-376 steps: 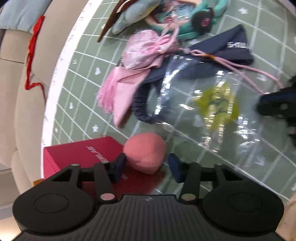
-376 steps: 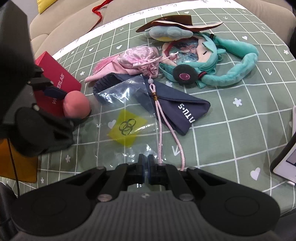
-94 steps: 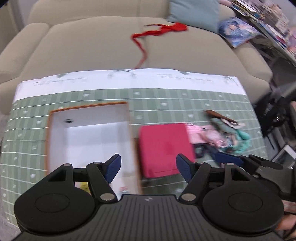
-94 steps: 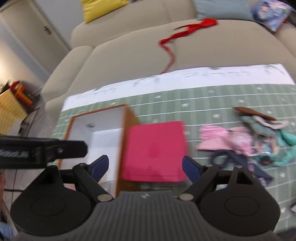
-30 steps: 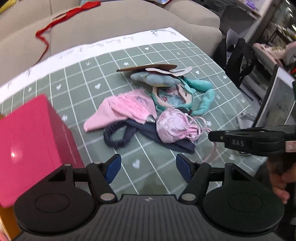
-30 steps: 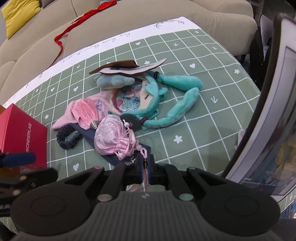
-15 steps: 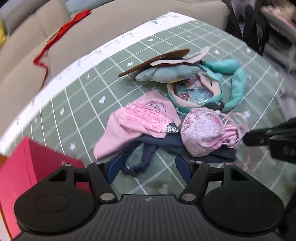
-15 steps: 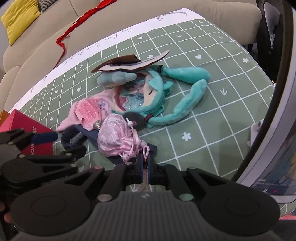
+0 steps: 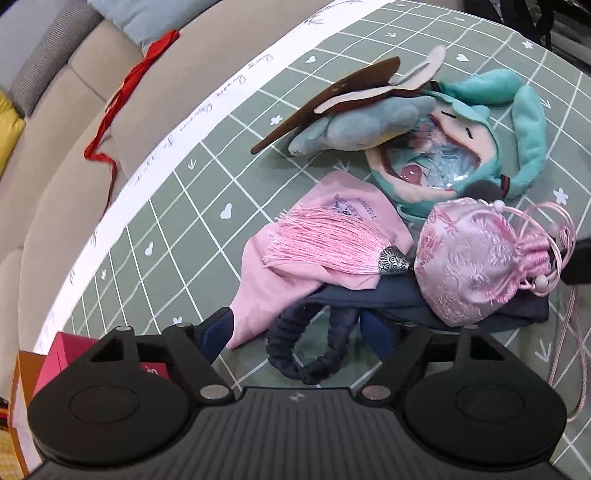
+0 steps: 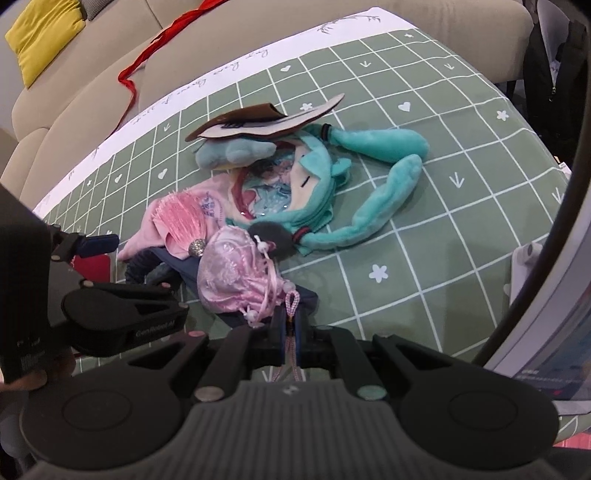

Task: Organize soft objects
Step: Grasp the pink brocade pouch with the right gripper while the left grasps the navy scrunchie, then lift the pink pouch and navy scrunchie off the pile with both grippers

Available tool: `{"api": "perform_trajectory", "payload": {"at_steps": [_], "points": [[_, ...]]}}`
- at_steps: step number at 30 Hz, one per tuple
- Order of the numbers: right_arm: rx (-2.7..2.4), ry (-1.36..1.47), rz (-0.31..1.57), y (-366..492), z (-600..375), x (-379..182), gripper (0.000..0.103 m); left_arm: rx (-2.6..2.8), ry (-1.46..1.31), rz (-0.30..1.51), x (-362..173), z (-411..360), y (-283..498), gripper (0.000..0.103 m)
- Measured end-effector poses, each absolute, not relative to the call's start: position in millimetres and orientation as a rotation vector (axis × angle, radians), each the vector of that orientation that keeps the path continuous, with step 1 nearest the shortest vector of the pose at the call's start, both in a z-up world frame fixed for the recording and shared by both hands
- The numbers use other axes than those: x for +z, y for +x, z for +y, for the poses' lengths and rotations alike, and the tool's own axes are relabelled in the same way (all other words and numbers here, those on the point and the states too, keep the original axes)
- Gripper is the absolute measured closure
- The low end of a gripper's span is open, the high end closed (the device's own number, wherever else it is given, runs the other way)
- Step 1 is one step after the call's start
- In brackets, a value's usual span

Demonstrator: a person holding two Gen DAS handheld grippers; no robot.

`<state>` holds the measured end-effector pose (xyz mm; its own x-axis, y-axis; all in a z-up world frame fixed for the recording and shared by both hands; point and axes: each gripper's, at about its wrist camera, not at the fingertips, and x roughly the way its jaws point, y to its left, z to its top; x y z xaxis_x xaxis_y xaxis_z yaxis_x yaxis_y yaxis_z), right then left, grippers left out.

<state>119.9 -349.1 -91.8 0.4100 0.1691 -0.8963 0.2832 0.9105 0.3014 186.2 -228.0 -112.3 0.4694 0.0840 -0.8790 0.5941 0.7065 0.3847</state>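
Note:
A pile of soft things lies on the green checked tablecloth. It holds a teal plush doll, a blue plush under a brown hat, a pink cloth bag with a tassel, a pink satin pouch and a navy pouch. My left gripper hangs low over the pile's near edge. Its jaws are opening, with a navy scrunchie lying untouched between the fingers. My right gripper is shut on the satin pouch's pink cord, just in front of the pouch.
A red box stands at the left, beside an orange-edged box. A beige sofa with a red ribbon and a yellow cushion runs behind the table. A screen's dark frame rises at the right.
The left gripper has dropped closer to the pile and rolled, and its jaws stand wider, with the scrunchie now between them. The right gripper has kept still, shut on the cord.

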Motion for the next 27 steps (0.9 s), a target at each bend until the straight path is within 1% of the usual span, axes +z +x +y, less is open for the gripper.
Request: {"api": "perform_trajectory", "payload": {"at_steps": [1,2,4,6,7,8,9,13,21,27], "points": [[-0.071,0.446,1.156,120.3,-348.7,-91.8,0.102,-0.347,0.721,1.071,-111.8,-226.1,188.7,0.018],[-0.066,0.447,1.155,120.6,-348.4,-91.6,0.102,-0.346,0.677,1.093,-111.0,-223.3,191.4,0.029],[-0.061,0.452,1.157,121.6,-348.3,-92.0,0.102,-0.351,0.577,1.140,-110.6,-217.7,195.6,0.042],[-0.061,0.455,1.160,121.7,-349.2,-92.2,0.102,-0.343,0.528,1.160,-110.3,-215.0,197.0,0.051],[-0.064,0.463,1.164,121.7,-350.6,-92.8,0.102,-0.336,0.514,1.168,-109.9,-215.0,196.3,0.062],[-0.064,0.470,1.167,121.3,-351.7,-93.4,0.102,-0.329,0.497,1.177,-109.7,-214.3,196.2,0.079],[-0.061,0.481,1.169,120.8,-353.0,-93.8,0.102,-0.326,0.475,1.196,-109.7,-213.2,196.5,0.084],[-0.050,0.501,1.164,119.1,-354.4,-92.2,0.102,-0.300,0.392,1.249,-105.7,-205.5,195.0,0.088],[-0.046,0.498,1.155,119.3,-352.8,-91.7,0.102,-0.266,0.009,1.339,-85.4,-164.6,179.3,0.088],[-0.008,0.557,1.049,115.2,-356.2,-76.6,0.102,-0.333,-0.065,1.325,-59.4,-160.4,173.0,0.088]]}}
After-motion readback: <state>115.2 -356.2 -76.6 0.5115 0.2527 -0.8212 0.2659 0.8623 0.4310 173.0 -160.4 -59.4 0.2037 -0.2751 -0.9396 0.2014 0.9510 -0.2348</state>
